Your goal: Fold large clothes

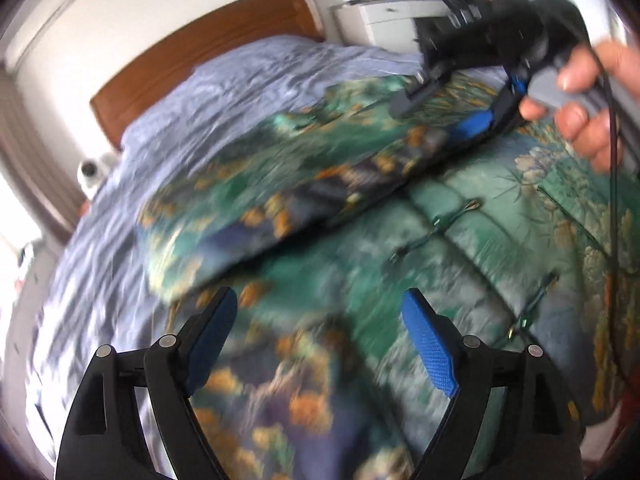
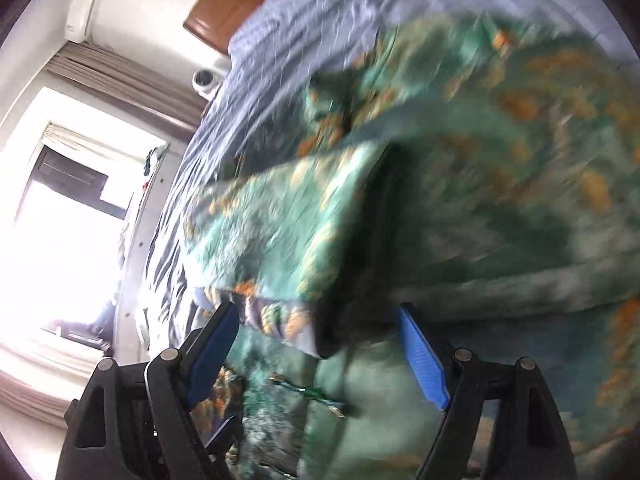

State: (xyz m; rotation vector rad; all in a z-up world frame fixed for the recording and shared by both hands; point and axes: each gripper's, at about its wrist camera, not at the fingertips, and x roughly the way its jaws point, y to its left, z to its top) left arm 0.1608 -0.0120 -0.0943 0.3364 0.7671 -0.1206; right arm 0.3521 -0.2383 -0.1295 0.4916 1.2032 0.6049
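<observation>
A large green quilted garment [image 1: 360,248] with orange and blue floral print lies on the bed, one part folded over on top of the rest. It fills the right wrist view [image 2: 460,184] too, blurred. My left gripper [image 1: 320,320] is open and empty, just above the garment. My right gripper [image 2: 316,328] is open with fabric lying between and under its fingers; it also shows in the left wrist view [image 1: 448,108], held by a hand at the garment's far edge.
The bed has a wrinkled pale blue sheet [image 1: 168,128] and a brown wooden headboard [image 1: 200,48]. A white nightstand [image 1: 392,16] stands beyond. A bright window [image 2: 60,220] with brown curtains is on the left. A black cable [image 1: 612,152] hangs from the right gripper.
</observation>
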